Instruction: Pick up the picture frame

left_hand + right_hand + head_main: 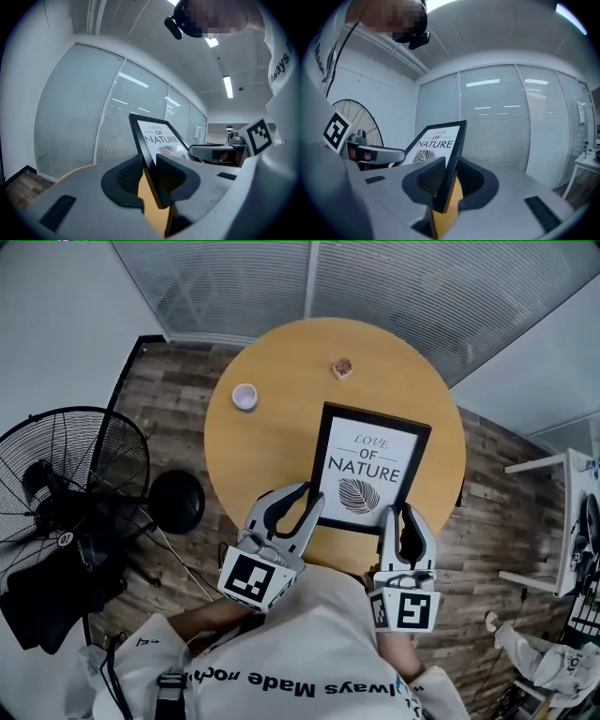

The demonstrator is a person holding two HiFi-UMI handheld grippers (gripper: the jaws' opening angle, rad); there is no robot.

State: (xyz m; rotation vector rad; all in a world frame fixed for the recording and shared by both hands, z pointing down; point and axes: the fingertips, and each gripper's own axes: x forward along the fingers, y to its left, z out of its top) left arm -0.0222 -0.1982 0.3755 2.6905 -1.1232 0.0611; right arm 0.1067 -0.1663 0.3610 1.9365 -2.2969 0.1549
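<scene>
The frame (368,470) is at the near side of the round table (281,371); the left gripper (312,501) clamps its near left corner, the right gripper (398,517) its near right edge; a white cup (245,397) stands far left, its contents unclear; a small brown block (343,368) sits at the far edge.

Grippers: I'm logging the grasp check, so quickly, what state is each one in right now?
Left gripper: closed on the picture frame, at its lower left corner.
Right gripper: closed on the same picture frame, at its lower right corner.
</scene>
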